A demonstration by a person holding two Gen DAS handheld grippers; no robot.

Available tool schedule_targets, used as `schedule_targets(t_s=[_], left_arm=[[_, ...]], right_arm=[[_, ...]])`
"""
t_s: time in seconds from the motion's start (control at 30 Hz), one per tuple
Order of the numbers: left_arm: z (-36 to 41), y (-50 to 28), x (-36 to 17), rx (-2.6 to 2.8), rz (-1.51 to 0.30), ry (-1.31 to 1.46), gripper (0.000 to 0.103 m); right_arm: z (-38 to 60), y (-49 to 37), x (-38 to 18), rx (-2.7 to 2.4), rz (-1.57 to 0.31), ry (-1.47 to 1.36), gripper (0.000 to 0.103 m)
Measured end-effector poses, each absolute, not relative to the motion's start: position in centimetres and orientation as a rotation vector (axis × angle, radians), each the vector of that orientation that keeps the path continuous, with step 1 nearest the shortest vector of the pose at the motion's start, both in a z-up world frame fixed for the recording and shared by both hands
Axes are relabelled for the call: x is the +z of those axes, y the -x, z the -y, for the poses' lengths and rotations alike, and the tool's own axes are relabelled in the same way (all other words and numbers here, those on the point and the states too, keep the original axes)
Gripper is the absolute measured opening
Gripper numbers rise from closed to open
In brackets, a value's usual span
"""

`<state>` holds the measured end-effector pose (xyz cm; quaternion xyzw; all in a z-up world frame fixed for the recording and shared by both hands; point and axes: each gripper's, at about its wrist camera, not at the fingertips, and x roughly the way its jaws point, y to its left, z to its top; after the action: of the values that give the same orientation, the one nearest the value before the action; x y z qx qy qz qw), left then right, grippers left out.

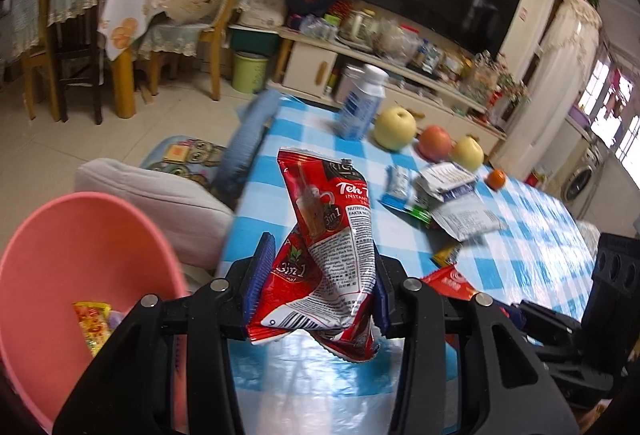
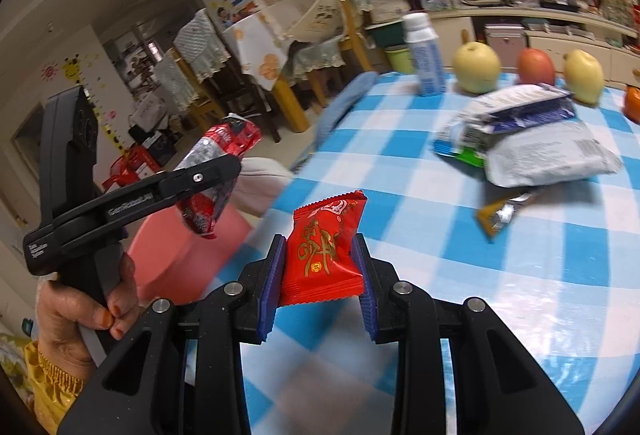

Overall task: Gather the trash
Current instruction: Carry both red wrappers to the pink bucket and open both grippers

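my left gripper [image 1: 320, 287] pinches a tea sachet [image 1: 328, 235], right gripper [image 2: 320, 275] a red packet [image 2: 324, 255]. i'd centre each over the pink bin [image 1: 60, 255], lower left, before letting go.

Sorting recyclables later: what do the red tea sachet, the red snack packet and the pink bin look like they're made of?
Red tea sachet: glossy printed plastic or foil laminate, judging by sharp creases and sheen. Red snack packet: shiny plastic film, with zigzag crimped ends. Pink bin: probably moulded plastic, smooth and matte, evenly coloured.
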<state>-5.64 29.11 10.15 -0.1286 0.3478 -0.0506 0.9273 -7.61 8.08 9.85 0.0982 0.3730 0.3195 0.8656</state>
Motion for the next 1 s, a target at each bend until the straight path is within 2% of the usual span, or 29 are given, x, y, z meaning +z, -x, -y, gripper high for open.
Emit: schedule_targets(t_s=[0.5, 0.73, 0.83, 0.9, 0.97, 1.0], left_arm=[[-40.3, 9.1, 11.0, 0.186, -0.639, 0.409, 0.044], [-42.9, 9.9, 10.8, 0.256, -0.613, 0.476, 0.045], [-43.4, 9.8, 10.6, 0.284, -0.620, 0.479, 0.047], [-43.5, 10.0, 10.7, 0.304, -0.603, 0.469, 0.061], [-43.2, 10.3, 11.1, 0.316, -0.562, 0.448, 0.072], [-43.0, 10.3, 11.2, 0.314, -0.547, 0.439, 0.077]], right_arm=[[-21.5, 10.0, 12.9, 0.885, -0.753, -0.087, 0.035], [-26.2, 10.3, 12.0, 0.923, -0.769, -0.004, 0.037], [-26.4, 10.3, 11.5, 0.892, -0.765, -0.001, 0.058], [-25.7, 10.6, 11.5, 0.853, -0.736, 0.009, 0.067], [-24.9, 11.0, 11.6, 0.812, -0.707, 0.023, 0.081], [-24.3, 11.1, 11.6, 0.793, -0.692, 0.024, 0.082]])
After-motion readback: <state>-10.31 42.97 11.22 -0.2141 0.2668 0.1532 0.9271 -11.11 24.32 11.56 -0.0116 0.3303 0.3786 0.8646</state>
